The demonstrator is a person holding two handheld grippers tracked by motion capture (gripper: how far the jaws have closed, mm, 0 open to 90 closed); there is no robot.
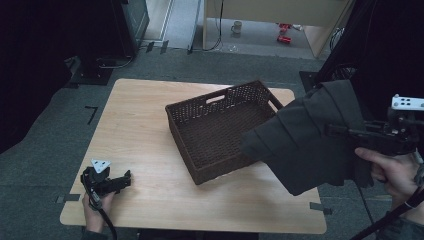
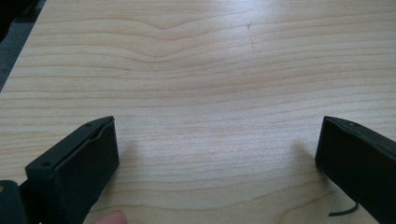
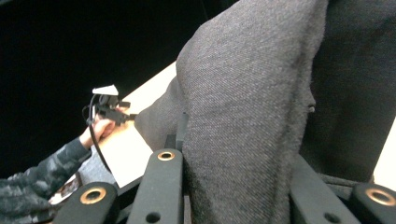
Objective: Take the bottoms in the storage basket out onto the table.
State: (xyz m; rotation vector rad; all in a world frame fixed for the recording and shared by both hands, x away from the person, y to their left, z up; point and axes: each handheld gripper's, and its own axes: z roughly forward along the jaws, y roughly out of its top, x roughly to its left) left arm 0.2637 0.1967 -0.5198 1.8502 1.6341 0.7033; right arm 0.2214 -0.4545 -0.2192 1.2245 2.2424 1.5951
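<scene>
Dim room, black corners, soft blur, muted tabletop sheen

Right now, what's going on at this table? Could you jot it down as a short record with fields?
Surface: wooden table
Container: brown woven basket, upright, nothing seen inside it
Held item: dark grey folded cloth, lifted at the basket's right end
Right gripper: jaws shut on the cloth
Left gripper: jaws wide open, low over bare wood at the near left corner, holding nothing
Likely next step: cloth goes into the basket, probably
</scene>
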